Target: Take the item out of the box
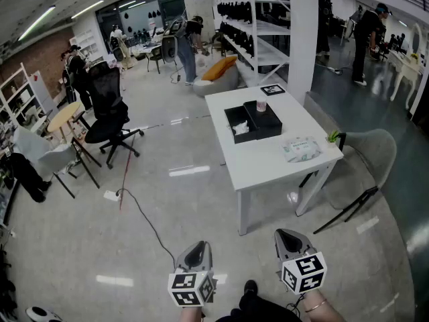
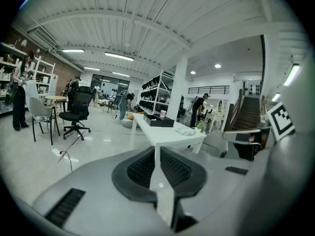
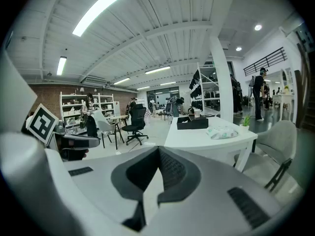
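Observation:
A black open box [image 1: 253, 121] stands on the white table [image 1: 268, 163], with a white crumpled item [image 1: 240, 129] in its left compartment. Both grippers are held low, well short of the table, over the floor. My left gripper [image 1: 195, 252] is shut with nothing in it, its pads meeting in the left gripper view [image 2: 158, 154]. My right gripper [image 1: 289, 241] is likewise shut and empty [image 3: 158, 154]. The box shows far off in the left gripper view [image 2: 158, 121] and the right gripper view [image 3: 193, 123].
On the table also sit a pink cup [image 1: 261, 105], a pack of wipes [image 1: 300, 148], a small plant [image 1: 333, 137] and a marker card [image 1: 272, 90]. A grey chair [image 1: 372, 156] stands right of the table. A black office chair [image 1: 107, 113] and a floor cable [image 1: 144, 213] lie to the left.

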